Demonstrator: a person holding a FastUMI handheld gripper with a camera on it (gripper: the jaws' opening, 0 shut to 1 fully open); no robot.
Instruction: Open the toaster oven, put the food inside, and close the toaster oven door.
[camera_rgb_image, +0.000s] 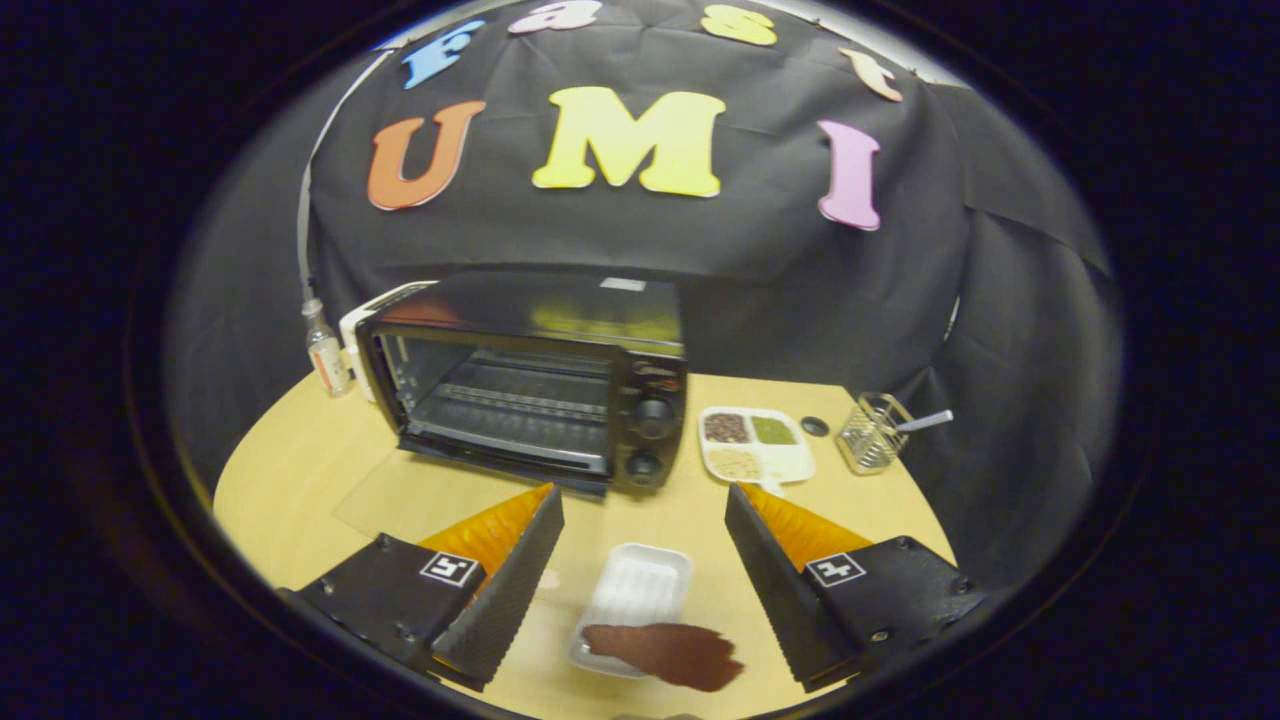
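While the gripper (645, 560) is hanging wide open, gripping nothing, a white tray (635, 600) is lying between its fingers, a limp brown meat slice (665, 652) drooping off it; probably light and slippery, so grip the tray's stiff rims. Beyond, the toaster oven (530, 385) is standing open.

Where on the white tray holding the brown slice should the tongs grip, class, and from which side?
Grip the white tray across its two long edges, coming from above at its near end. It lies lengthwise between the open tongs, so its narrow width fits them. The brown slice overhangs the near end, so gripping the far, bare half probably avoids squashing it.
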